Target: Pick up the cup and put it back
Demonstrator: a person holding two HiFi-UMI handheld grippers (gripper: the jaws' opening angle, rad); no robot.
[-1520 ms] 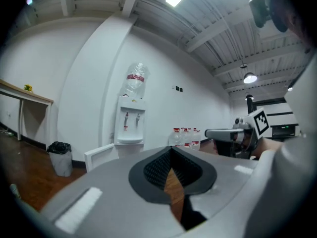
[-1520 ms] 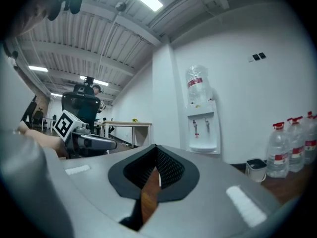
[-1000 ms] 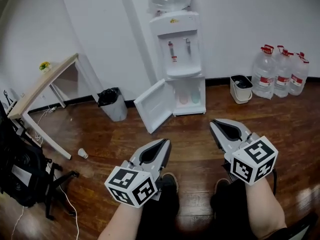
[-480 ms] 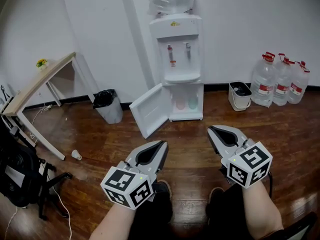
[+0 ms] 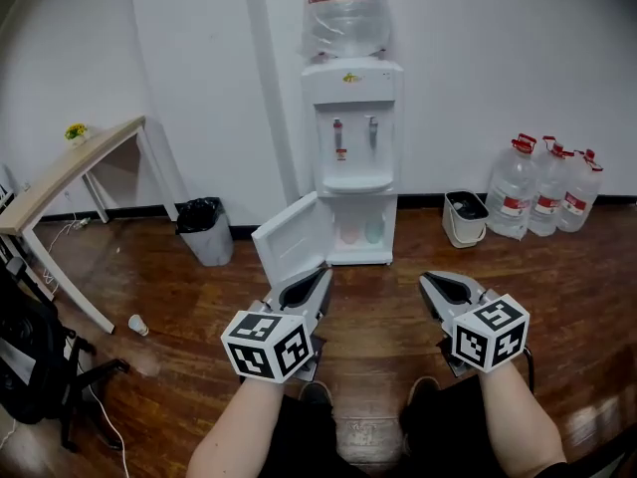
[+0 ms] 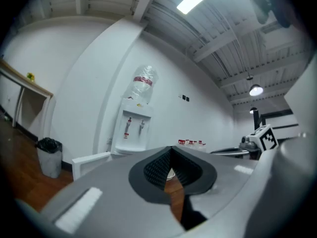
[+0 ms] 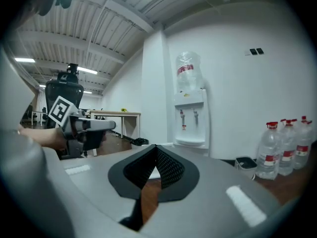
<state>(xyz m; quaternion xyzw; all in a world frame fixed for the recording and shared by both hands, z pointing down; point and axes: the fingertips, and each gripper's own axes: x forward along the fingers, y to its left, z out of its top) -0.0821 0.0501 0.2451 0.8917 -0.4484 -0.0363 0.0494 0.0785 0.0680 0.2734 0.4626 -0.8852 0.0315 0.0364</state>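
Holding both tools out level over the wooden floor (image 5: 199, 302), I face the water dispenser (image 5: 352, 118) against the far wall, with a big bottle (image 5: 345, 13) upended on top of it.

My left gripper (image 5: 324, 272) has its jaw tips drawn together. Only floor shows through the slit behind them, and nothing is caught there. My right gripper (image 5: 426, 279) is pressed fully closed and is just as empty. The two sit side by side, a little apart, and both point toward the dispenser.

The dispenser's lower cabinet stands open, its white door (image 5: 289, 249) swung out to the left. The left gripper's tip is near that door's bottom edge. Inside the cabinet stand two cups side by side, a pale pink cup (image 5: 350, 234) on the left and a pale green cup (image 5: 374, 231) on the right. Both are upright, farther off than either gripper and touched by neither.

A small paper cup (image 5: 137, 325) lies on its side on the floor, well off to the left. Beyond it are a trash bin (image 5: 207, 237) lined with a black bag and a wooden-topped table (image 5: 60, 175). To the right of the dispenser, a white bucket (image 5: 464, 222) sits near a cluster of water jugs (image 5: 542, 199) along the wall.
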